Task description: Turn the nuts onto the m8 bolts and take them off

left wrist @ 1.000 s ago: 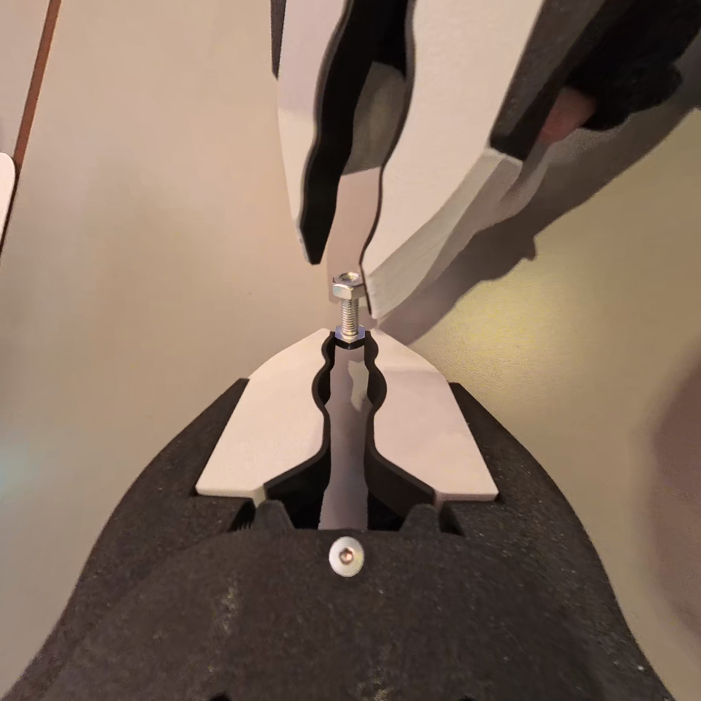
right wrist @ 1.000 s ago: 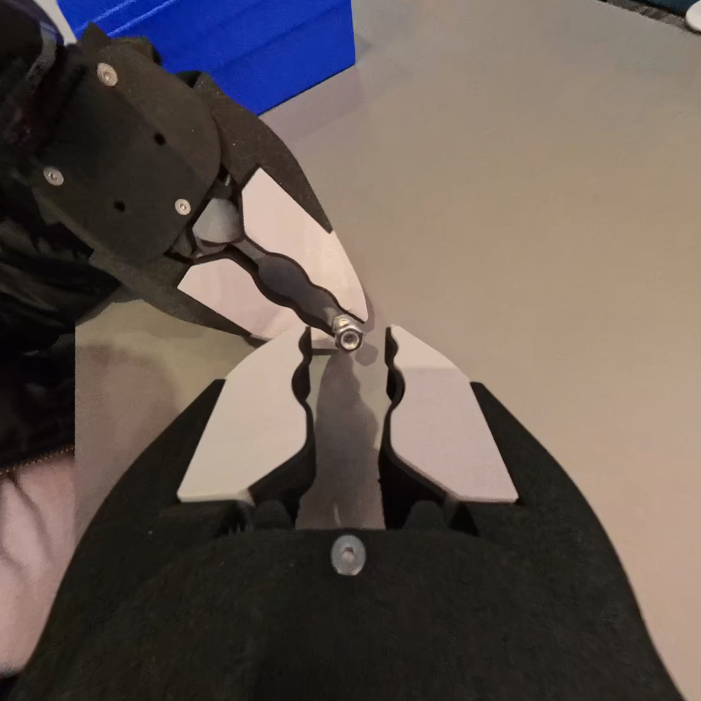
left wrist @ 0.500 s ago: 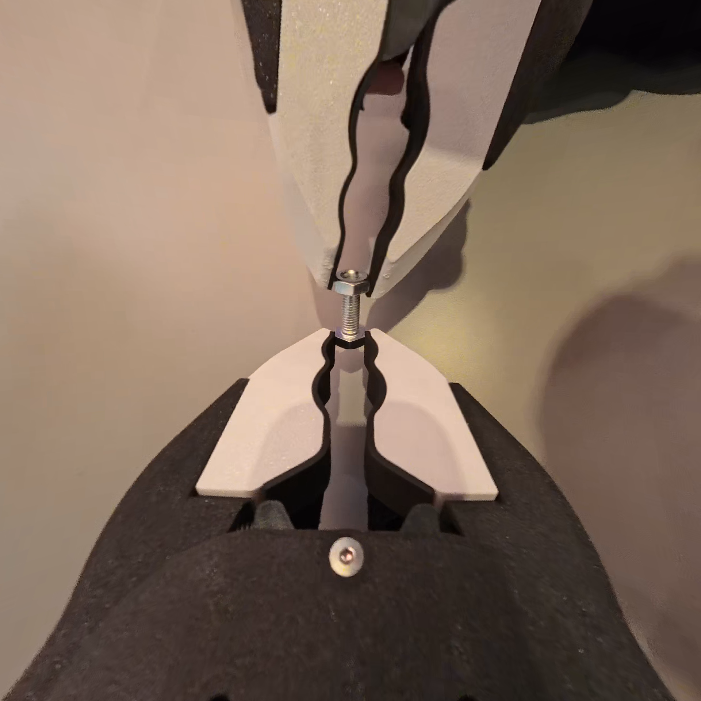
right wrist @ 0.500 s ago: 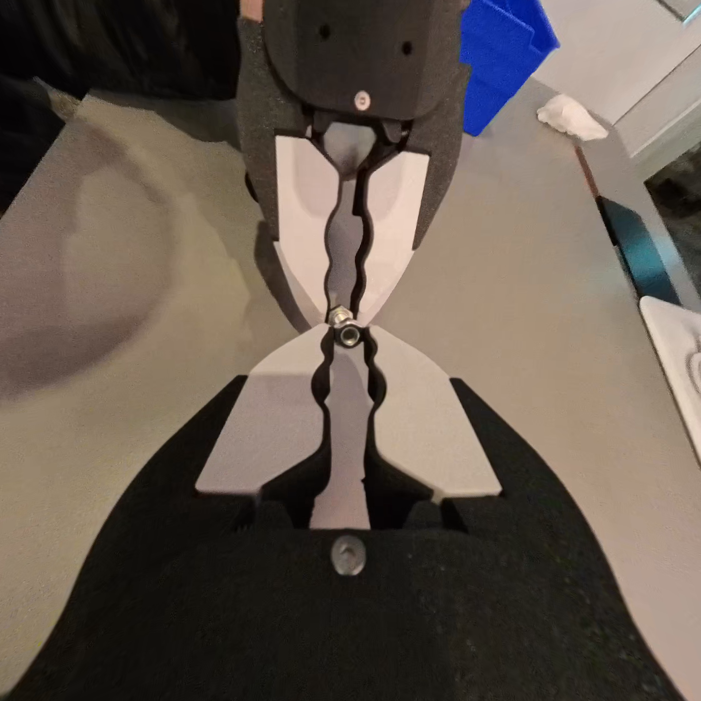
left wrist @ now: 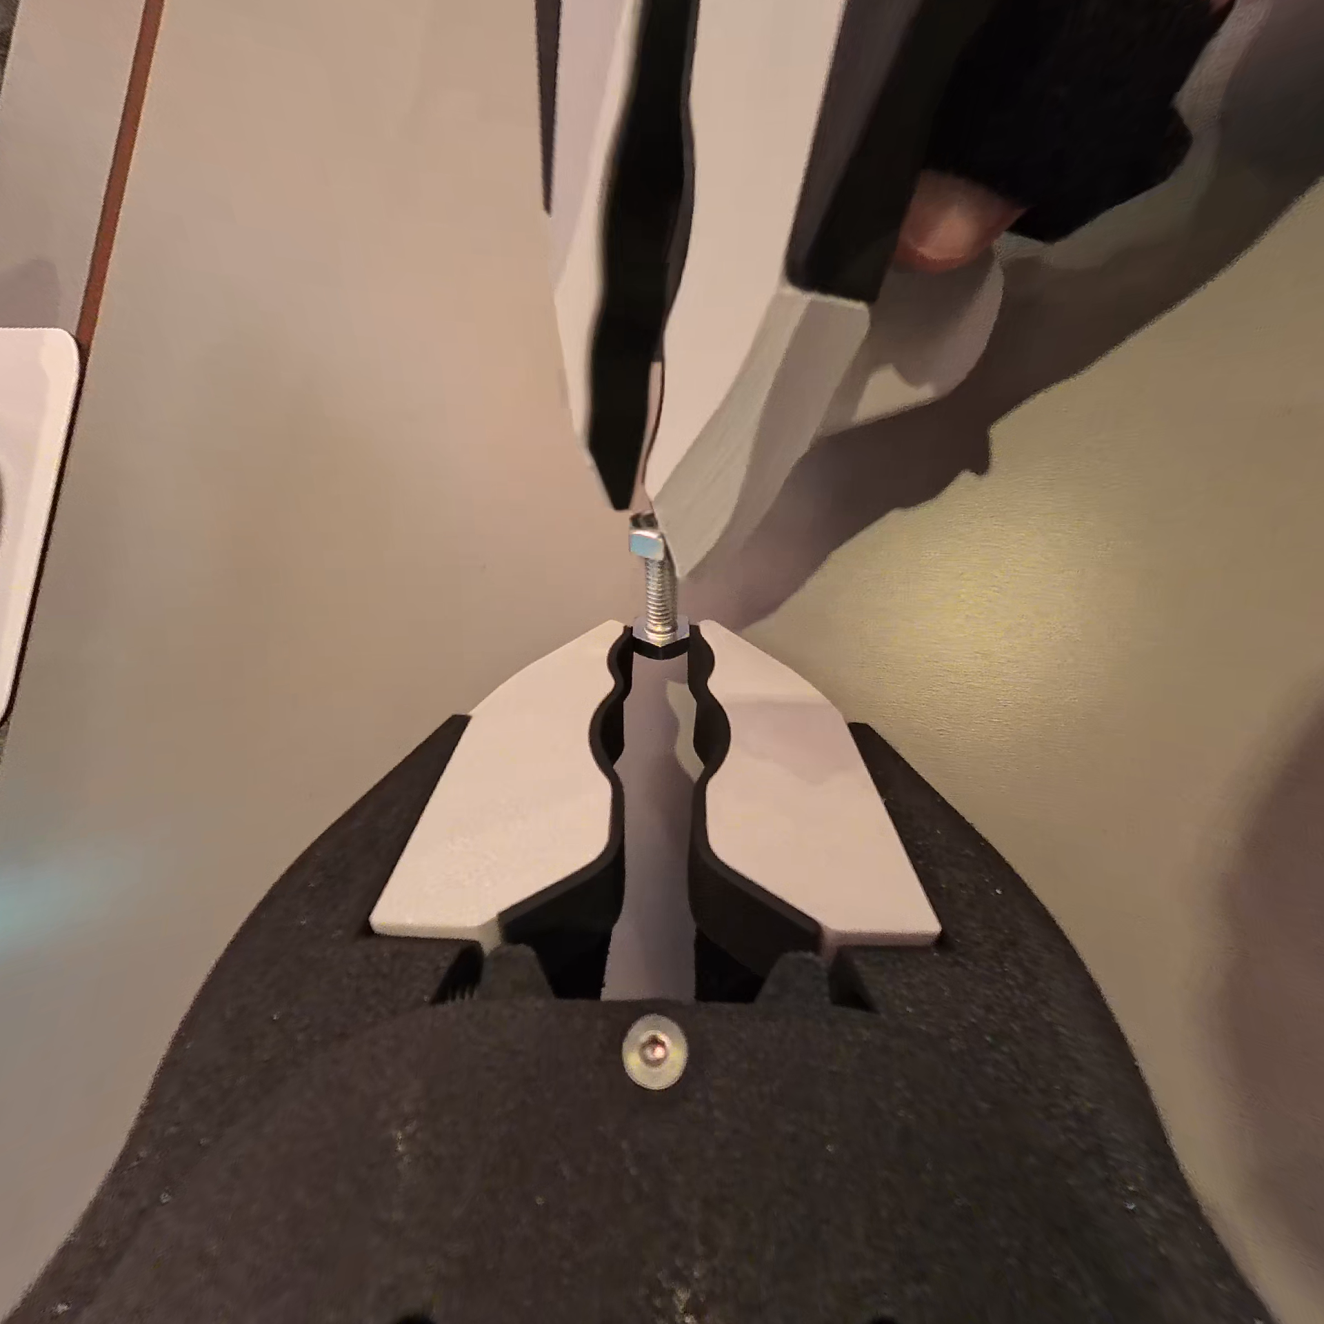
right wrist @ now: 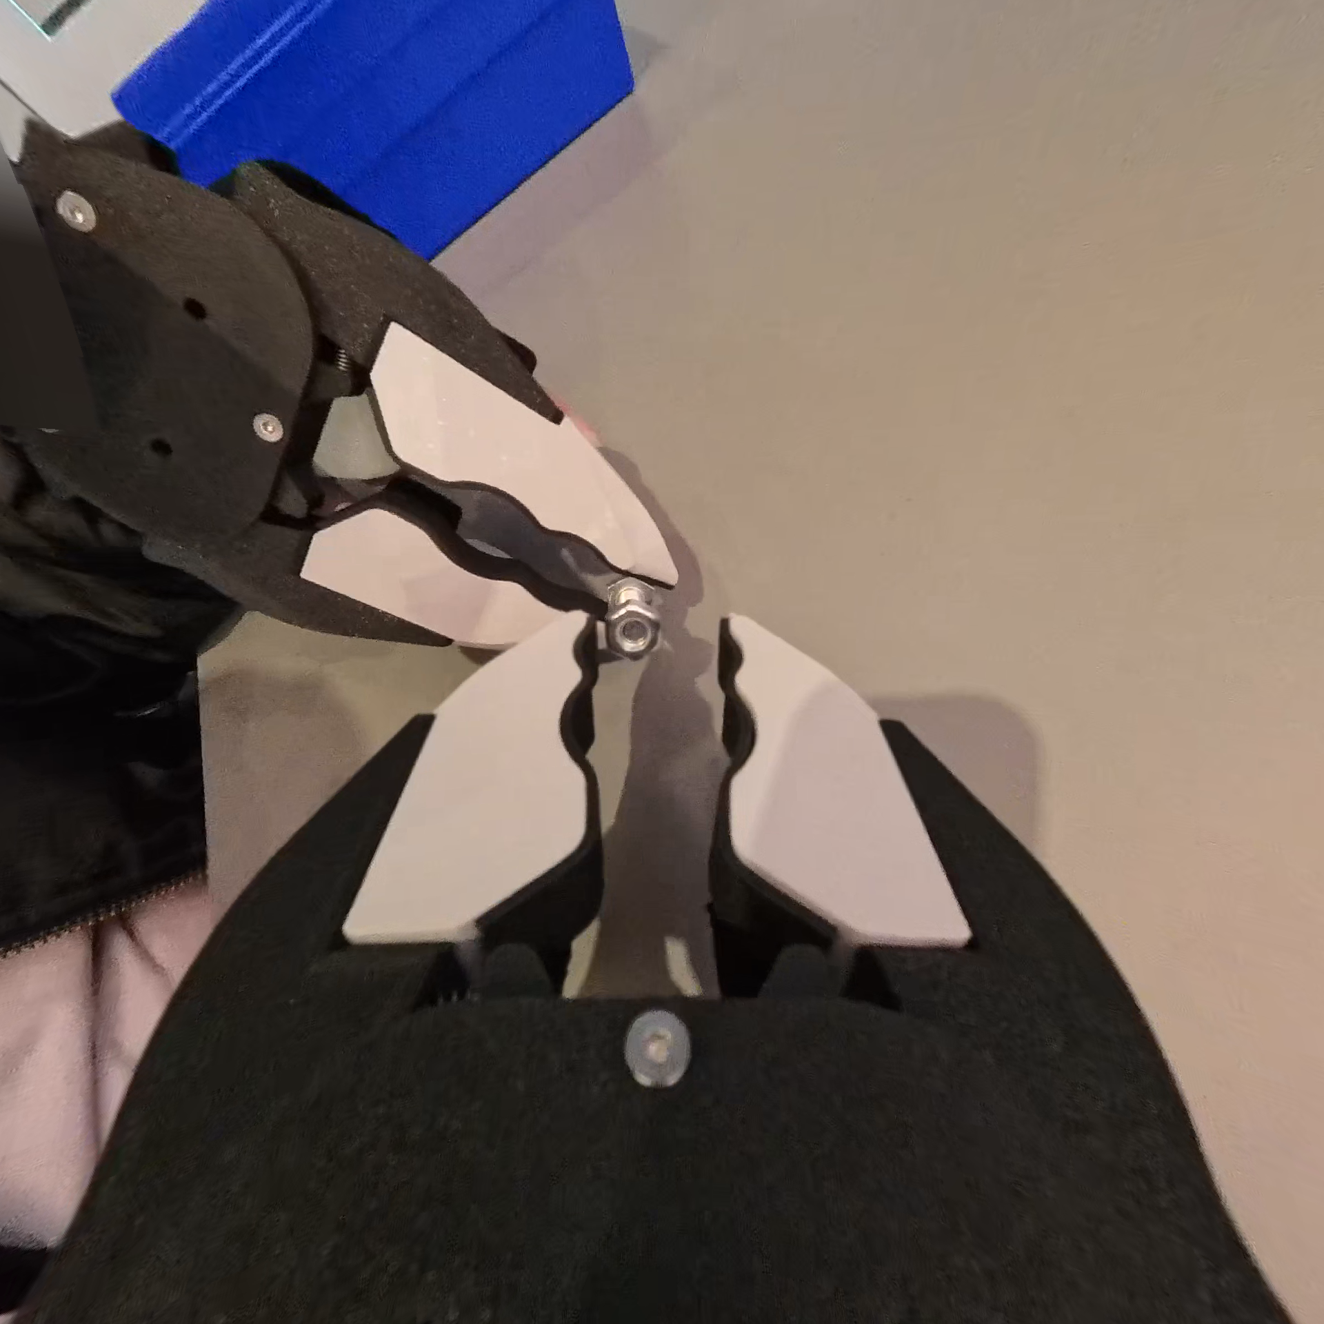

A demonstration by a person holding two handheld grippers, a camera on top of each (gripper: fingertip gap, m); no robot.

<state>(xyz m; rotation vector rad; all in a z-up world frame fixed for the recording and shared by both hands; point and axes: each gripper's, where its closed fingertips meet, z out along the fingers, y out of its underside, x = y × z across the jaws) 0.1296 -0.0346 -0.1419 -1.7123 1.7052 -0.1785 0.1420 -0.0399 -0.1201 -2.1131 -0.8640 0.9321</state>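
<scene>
Left tool (left wrist: 658,634) pinches head of silver bolt (left wrist: 659,598), held above counter (left wrist: 322,430). Nut (right wrist: 630,634) sits on bolt's far end. Right tool (right wrist: 655,634) open, fingers apart around nut, left finger just beside it.

no readable writing, labels, brands or numbers show on anything in either view

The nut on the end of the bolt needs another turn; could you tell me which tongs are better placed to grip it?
The right tongs. They stand open around the nut, one fingertip beside it. The left tongs are shut on the bolt at its head, keeping it steady, so they are occupied.
</scene>
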